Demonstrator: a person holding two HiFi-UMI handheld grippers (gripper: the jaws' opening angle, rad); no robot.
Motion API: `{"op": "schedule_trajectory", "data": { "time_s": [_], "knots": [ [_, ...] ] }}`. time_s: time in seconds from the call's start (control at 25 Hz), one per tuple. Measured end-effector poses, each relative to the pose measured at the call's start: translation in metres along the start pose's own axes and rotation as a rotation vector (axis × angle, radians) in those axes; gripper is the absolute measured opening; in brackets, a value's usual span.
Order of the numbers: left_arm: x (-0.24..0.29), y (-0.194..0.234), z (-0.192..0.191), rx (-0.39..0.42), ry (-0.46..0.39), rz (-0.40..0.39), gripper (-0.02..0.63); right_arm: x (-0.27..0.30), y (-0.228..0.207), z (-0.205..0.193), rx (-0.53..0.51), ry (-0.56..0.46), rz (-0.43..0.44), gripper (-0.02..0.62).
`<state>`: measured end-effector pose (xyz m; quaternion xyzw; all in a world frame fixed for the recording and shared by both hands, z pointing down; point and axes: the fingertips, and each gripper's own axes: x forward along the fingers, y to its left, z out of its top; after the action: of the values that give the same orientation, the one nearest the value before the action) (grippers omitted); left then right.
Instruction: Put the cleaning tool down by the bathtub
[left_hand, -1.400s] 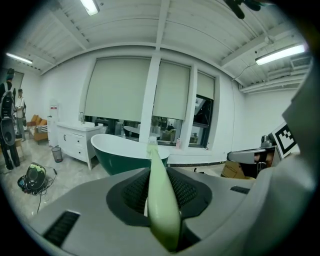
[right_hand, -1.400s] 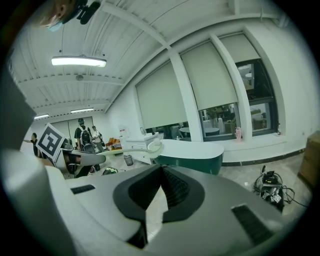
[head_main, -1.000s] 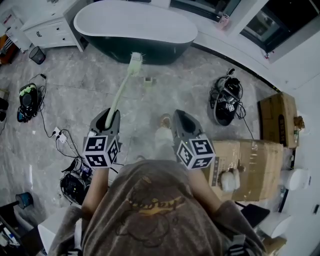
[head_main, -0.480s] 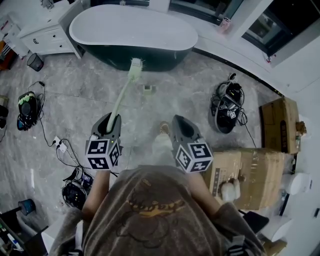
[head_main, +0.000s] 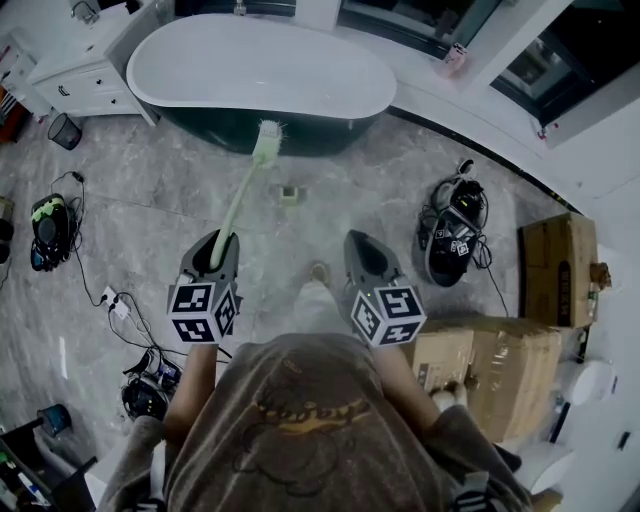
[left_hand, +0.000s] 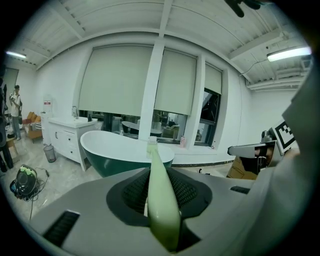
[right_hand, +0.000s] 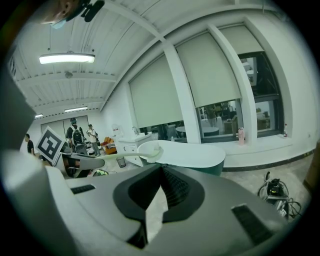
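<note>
shirt (head_main: 300, 420): brown, printed | left hand-held gripper (head_main: 221, 243), right hand-held gripper (head_main: 362, 246): grey, square-marked

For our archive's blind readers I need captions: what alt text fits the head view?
Seen from above, a person's left tongs grip a pale green long-handled brush pointing at a white bathtub ahead; the right tongs are empty above the grey floor.

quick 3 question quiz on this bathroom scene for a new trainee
1. Which gripper holds the brush? A left, B right, C both
2. True or false: the brush head points toward the bathtub.
3. Fill in: the big cardboard box lies on the person's ___ side.

Key: 1 A, the left gripper; 2 true; 3 right
</note>
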<state>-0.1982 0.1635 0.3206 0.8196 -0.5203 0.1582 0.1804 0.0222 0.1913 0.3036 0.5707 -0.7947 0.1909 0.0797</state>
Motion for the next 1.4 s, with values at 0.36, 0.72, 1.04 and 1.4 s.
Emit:
{"op": "schedule_trajectory", "data": {
  "time_s": [0.36,0.72,1.04,1.4],
  "knots": [
    [0.082,-0.011,0.046,-0.011,0.011,0.030,0.103,0.056,-0.074,0.046,-0.005,0.009,0.013,0.000],
    [0.160,-0.016,0.087,-0.036,0.010,0.100,0.103,0.120,-0.137,0.075,-0.004,0.044,0.086,0.000],
    [0.194,-0.009,0.108,-0.053,-0.008,0.130,0.103,0.162,-0.159,0.092,-0.024,0.057,0.121,0.000],
    [0.223,0.008,0.122,-0.053,-0.015,0.128,0.103,0.198,-0.169,0.111,-0.029,0.032,0.097,0.000]
  ]
}}
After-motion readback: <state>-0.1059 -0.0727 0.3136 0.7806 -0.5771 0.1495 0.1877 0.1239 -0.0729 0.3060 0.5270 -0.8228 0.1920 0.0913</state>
